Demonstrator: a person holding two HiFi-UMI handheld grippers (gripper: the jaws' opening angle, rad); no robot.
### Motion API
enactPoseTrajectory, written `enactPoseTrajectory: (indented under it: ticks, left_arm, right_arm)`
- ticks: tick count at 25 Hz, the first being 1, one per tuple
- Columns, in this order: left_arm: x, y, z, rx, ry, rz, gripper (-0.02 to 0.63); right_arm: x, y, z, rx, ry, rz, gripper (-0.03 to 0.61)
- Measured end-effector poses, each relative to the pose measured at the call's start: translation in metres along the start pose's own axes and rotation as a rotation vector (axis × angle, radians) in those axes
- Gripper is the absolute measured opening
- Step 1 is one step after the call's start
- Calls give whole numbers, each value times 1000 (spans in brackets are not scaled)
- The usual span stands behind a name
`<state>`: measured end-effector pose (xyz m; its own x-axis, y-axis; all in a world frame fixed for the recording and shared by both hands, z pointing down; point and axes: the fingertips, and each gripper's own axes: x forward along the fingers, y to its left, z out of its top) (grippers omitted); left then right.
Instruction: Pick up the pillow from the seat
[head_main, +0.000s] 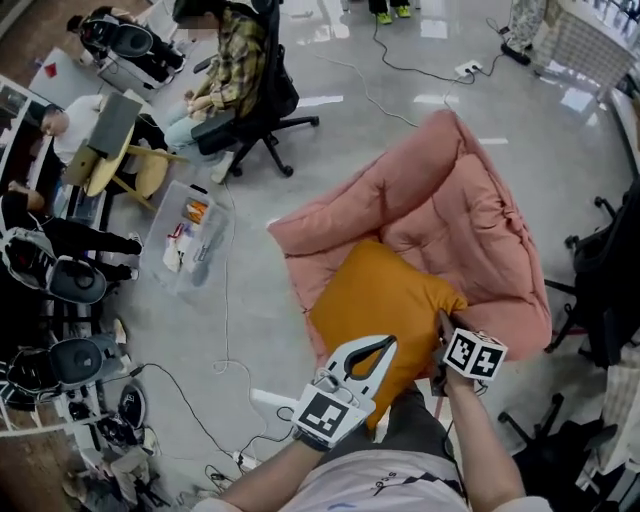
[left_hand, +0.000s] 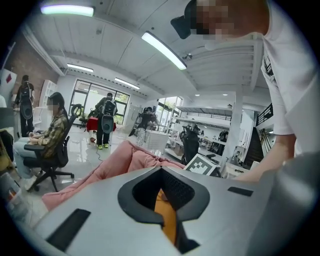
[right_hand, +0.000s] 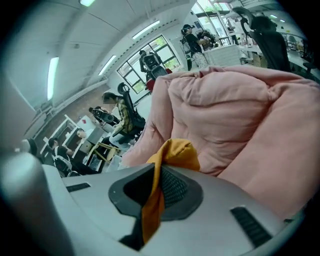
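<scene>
Lifting stage: orange pillow (head_main: 385, 300) lay at the front of the pink seat (head_main: 470, 190), its near edge fabric clamped in both left hand-held gripper (head_main: 383, 347) and right hand-held gripper (head_main: 441, 335); raising both evenly would probably prevent slipping.

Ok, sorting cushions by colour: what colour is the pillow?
Mustard orange; the pillow shows best in the head view.

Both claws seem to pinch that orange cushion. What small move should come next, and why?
Probably raise both together. The left gripper and right gripper each pinch cloth of the square orange fabric pillow, which sits close against the pink padded seat; lifting evenly should clear it.
</scene>
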<state>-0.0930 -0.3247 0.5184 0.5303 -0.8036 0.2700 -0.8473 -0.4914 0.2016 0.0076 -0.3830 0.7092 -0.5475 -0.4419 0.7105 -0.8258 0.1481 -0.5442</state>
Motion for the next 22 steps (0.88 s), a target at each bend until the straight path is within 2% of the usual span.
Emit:
enactPoseTrajectory:
  ticks: [4, 8, 13, 19, 22]
  left_arm:
    - [-28, -4, 4, 10, -11, 27, 11]
    - [-57, -2, 15, -29, -53, 60, 11]
    - [-106, 6, 22, -14, -95, 113, 11]
    - [-152, 20, 37, -18, -147, 181, 11]
    - [-166, 27, 51, -24, -174, 202, 11]
  right_arm:
    - [-14, 46, -1, -24, -35, 99, 32]
    - [-28, 91, 4, -70, -61, 159, 31]
    - [-44, 159, 4, -133, -106, 256, 29]
    - [-64, 218, 18, -252, -157, 308, 28]
    - [-77, 247, 28, -356, -171, 311, 28]
